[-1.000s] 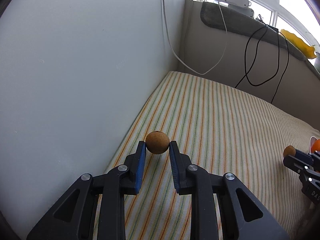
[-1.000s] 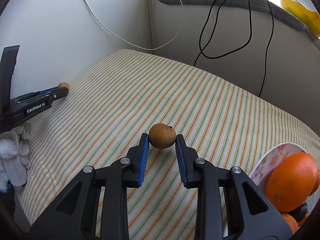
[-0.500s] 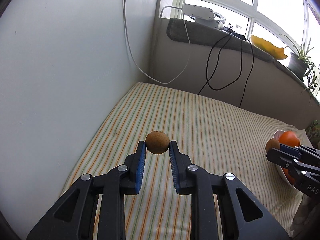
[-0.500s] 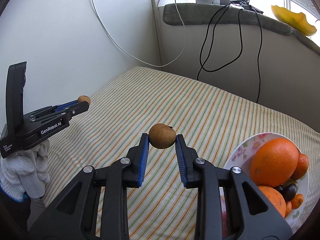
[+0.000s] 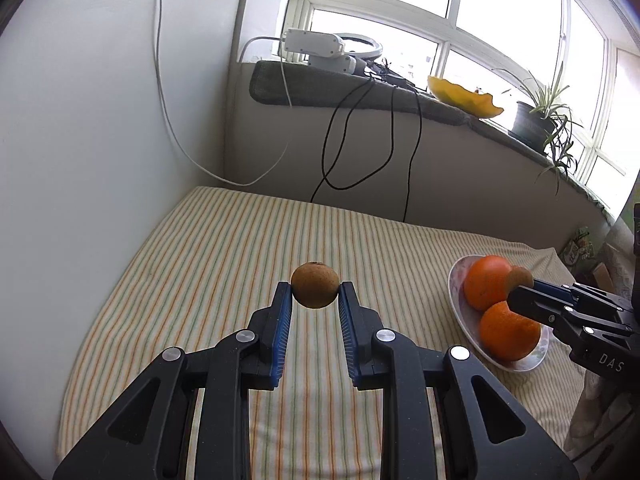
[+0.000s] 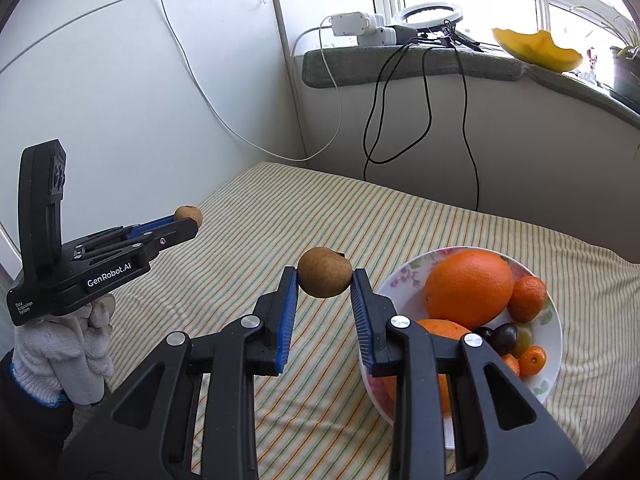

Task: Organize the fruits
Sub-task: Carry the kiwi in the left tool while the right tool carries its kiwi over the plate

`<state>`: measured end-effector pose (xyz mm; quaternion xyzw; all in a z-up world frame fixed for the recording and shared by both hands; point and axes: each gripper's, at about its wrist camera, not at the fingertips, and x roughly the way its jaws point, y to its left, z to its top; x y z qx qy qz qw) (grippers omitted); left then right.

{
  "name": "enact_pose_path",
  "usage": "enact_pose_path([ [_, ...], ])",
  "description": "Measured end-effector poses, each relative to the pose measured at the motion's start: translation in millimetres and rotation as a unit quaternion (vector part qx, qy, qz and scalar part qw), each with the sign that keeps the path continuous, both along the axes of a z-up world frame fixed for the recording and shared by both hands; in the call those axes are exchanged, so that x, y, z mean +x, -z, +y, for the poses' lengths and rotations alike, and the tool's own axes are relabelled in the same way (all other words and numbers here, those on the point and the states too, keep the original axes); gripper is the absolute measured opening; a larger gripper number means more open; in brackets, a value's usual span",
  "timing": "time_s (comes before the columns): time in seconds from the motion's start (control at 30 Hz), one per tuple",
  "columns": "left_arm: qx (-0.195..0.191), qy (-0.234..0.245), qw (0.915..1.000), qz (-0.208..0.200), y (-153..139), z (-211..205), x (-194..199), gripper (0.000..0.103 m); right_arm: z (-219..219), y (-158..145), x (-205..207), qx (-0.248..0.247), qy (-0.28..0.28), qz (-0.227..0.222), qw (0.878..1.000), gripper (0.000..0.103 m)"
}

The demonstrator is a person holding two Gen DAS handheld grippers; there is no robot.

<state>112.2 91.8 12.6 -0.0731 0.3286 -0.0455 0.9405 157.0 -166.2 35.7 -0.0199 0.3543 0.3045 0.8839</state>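
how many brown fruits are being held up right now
2: one brown fruit in the left gripper, the other in the right gripper, beside the plate. None shows on the plate, though some may be hidden.

both grippers tilt downward, side by side, the left gripper [image 5: 315, 300] and right gripper [image 6: 325, 280] each clamped, a gloved hand [image 6: 64, 356] under the left.

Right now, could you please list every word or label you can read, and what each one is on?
"GenRobot.AI": side of the left hand-held gripper.
"Data Acquisition System": its rear edge, small.
"DAS": body of the right hand-held gripper.
Packet print: too blurred to read.
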Motion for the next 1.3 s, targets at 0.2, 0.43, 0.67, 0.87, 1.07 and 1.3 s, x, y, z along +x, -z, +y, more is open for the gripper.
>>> enact_pose_path([
  [0.2,-0.009,0.034,0.9993,-0.008,-9.3,-31.5,-1.6,0.022,-41.6,-2.0,-6.9,0.009,0.030,0.000,0.999,0.028],
  [0.43,-0.016,0.079,0.9967,-0.008,-13.8,-63.3,2.3,0.022,-84.6,1.6,-11.4,0.007,0.069,0.003,0.998,0.028],
  [0.67,-0.014,0.123,0.9922,-0.010,-17.3,-96.9,-0.9,0.022,-121.6,4.2,-11.9,0.008,0.102,0.006,0.995,0.028],
  [0.87,-0.016,0.162,0.9866,-0.006,-14.7,-129.9,-2.8,0.022,-143.7,9.5,-7.5,0.010,0.123,0.014,0.992,0.028],
  [1.07,-0.013,0.196,0.9805,0.001,-8.9,-163.6,-5.5,0.022,-156.1,15.4,-3.2,0.012,0.133,0.021,0.991,0.028],
  [1.3,-0.009,0.223,0.9748,0.013,-1.2,-190.4,-7.9,0.022,-163.9,24.3,3.5,0.018,0.134,0.036,0.990,0.028],
])
